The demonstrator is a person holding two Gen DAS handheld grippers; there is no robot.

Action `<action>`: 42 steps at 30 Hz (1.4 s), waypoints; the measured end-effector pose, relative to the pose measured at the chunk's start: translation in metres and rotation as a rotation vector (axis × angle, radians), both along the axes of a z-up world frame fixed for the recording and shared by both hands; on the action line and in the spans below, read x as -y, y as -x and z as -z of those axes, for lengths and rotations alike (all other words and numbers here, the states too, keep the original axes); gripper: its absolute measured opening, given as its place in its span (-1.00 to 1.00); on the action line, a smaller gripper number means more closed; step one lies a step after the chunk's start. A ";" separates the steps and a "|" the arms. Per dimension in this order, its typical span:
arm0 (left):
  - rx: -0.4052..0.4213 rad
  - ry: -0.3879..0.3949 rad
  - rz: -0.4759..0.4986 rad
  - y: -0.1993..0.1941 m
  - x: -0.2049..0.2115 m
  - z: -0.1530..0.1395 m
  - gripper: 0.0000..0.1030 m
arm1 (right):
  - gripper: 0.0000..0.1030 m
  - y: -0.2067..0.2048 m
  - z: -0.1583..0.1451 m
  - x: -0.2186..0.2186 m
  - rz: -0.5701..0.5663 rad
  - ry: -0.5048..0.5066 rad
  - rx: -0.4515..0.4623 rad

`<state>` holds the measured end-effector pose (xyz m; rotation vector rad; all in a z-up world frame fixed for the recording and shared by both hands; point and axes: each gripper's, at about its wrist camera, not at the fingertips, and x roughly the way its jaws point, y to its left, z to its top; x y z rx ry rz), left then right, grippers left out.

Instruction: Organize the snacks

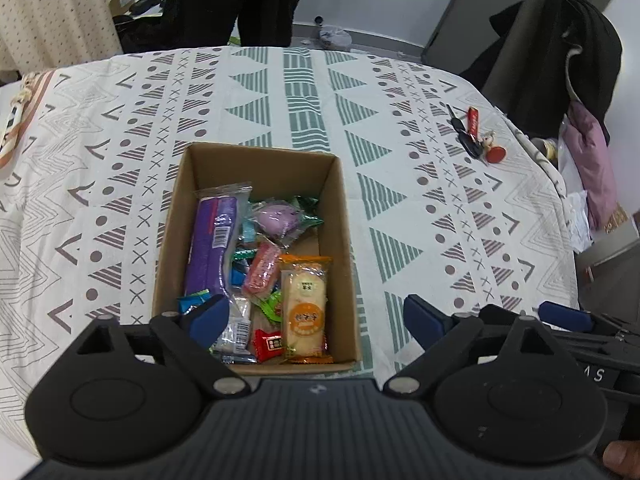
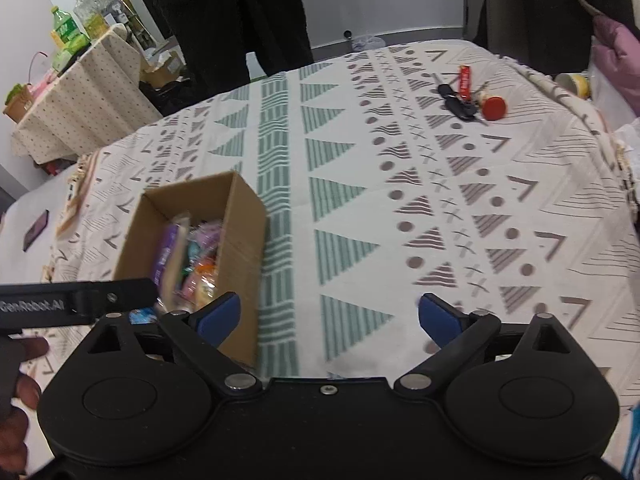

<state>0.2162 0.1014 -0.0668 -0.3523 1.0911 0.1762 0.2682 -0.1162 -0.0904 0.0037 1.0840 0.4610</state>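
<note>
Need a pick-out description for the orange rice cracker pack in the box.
On the patterned tablecloth stands an open cardboard box of snacks. Look in its near right corner: the rice cracker pack lies lengthwise along the right wall. It alone has orange ends and pale round crackers showing through clear film.

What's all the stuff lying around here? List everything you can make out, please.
cardboard box: one, brown, open, on the tablecloth
purple packet: one, along the box's left wall
rice cracker packet: one, orange and cream, box's right side
small wrapped snacks: several, mixed colours, in the box
tablecloth: one, white, green and grey patterns
keys: one bunch, black with red tags, far right on the cloth
bottles: a few, greenish, side table
left gripper: open, over the box
right gripper: open, over the cloth
</note>
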 end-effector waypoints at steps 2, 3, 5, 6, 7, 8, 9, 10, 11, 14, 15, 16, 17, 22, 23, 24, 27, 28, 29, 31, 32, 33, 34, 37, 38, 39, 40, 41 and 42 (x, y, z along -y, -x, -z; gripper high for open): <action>-0.001 -0.008 0.008 0.002 0.004 -0.001 0.89 | 0.92 0.004 0.000 0.007 0.001 0.012 0.007; 0.001 -0.013 0.012 0.004 0.007 -0.002 0.90 | 0.93 0.006 -0.001 0.010 0.003 0.019 0.010; 0.005 -0.028 0.019 0.007 0.011 -0.004 0.90 | 0.97 0.011 -0.003 0.017 0.008 0.028 0.018; 0.007 -0.035 0.025 0.009 0.013 -0.005 0.90 | 1.00 0.013 -0.003 0.021 0.010 0.028 0.023; 0.010 -0.041 0.029 0.011 0.016 -0.006 0.90 | 1.00 0.015 -0.004 0.025 0.013 0.028 0.026; 0.012 -0.045 0.030 0.013 0.017 -0.007 0.90 | 1.00 0.017 -0.005 0.028 0.015 0.031 0.028; 0.014 -0.047 0.030 0.016 0.019 -0.008 0.90 | 1.00 0.019 -0.006 0.031 0.019 0.032 0.031; 0.017 -0.049 0.031 0.018 0.021 -0.009 0.90 | 1.00 0.021 -0.007 0.034 0.022 0.030 0.034; 0.022 -0.052 0.034 0.021 0.022 -0.010 0.90 | 1.00 0.024 -0.008 0.037 0.024 0.028 0.037; 0.037 -0.066 0.040 0.030 0.027 -0.014 0.90 | 1.00 0.033 -0.011 0.045 0.030 0.024 0.047; 0.041 -0.069 0.043 0.033 0.028 -0.015 0.90 | 1.00 0.036 -0.012 0.048 0.032 0.024 0.051; 0.047 -0.071 0.045 0.036 0.029 -0.016 0.90 | 1.00 0.039 -0.013 0.050 0.035 0.022 0.054; 0.053 -0.073 0.046 0.039 0.031 -0.017 0.90 | 1.00 0.041 -0.014 0.052 0.035 0.018 0.056; 0.085 -0.094 0.049 0.057 0.036 -0.026 0.90 | 1.00 0.059 -0.021 0.059 0.036 0.019 0.088; 0.093 -0.096 0.051 0.060 0.037 -0.027 0.90 | 1.00 0.063 -0.022 0.060 0.035 0.017 0.095; 0.100 -0.100 0.053 0.064 0.038 -0.029 0.90 | 1.00 0.066 -0.023 0.061 0.035 0.015 0.100; 0.119 -0.108 0.052 0.077 0.040 -0.033 0.90 | 1.00 0.076 -0.025 0.066 0.041 0.007 0.113; 0.122 -0.111 0.053 0.081 0.042 -0.034 0.90 | 1.00 0.080 -0.026 0.067 0.044 0.005 0.118; 0.126 -0.115 0.056 0.084 0.043 -0.035 0.90 | 1.00 0.084 -0.027 0.069 0.049 0.002 0.123; 0.138 -0.120 0.058 0.093 0.045 -0.037 0.90 | 1.00 0.092 -0.028 0.072 0.056 -0.003 0.133; 0.142 -0.122 0.057 0.096 0.045 -0.038 0.90 | 1.00 0.096 -0.029 0.074 0.057 -0.005 0.138; 0.146 -0.123 0.057 0.100 0.046 -0.039 0.90 | 1.00 0.100 -0.029 0.075 0.060 -0.007 0.141; 0.154 -0.124 0.059 0.104 0.047 -0.039 0.90 | 1.00 0.103 -0.030 0.076 0.062 -0.009 0.145; 0.167 -0.132 0.064 0.114 0.051 -0.042 0.90 | 1.00 0.114 -0.033 0.079 0.061 -0.015 0.158; 0.170 -0.132 0.067 0.117 0.052 -0.042 0.90 | 1.00 0.118 -0.034 0.079 0.061 -0.016 0.163; 0.174 -0.135 0.070 0.121 0.053 -0.043 0.90 | 1.00 0.121 -0.036 0.080 0.060 -0.017 0.169; 0.177 -0.139 0.071 0.123 0.054 -0.044 0.90 | 1.00 0.125 -0.037 0.080 0.059 -0.017 0.174; 0.181 -0.142 0.073 0.127 0.055 -0.044 0.90 | 1.00 0.128 -0.037 0.081 0.059 -0.017 0.179; 0.186 -0.144 0.075 0.130 0.056 -0.045 0.90 | 1.00 0.131 -0.038 0.083 0.060 -0.017 0.183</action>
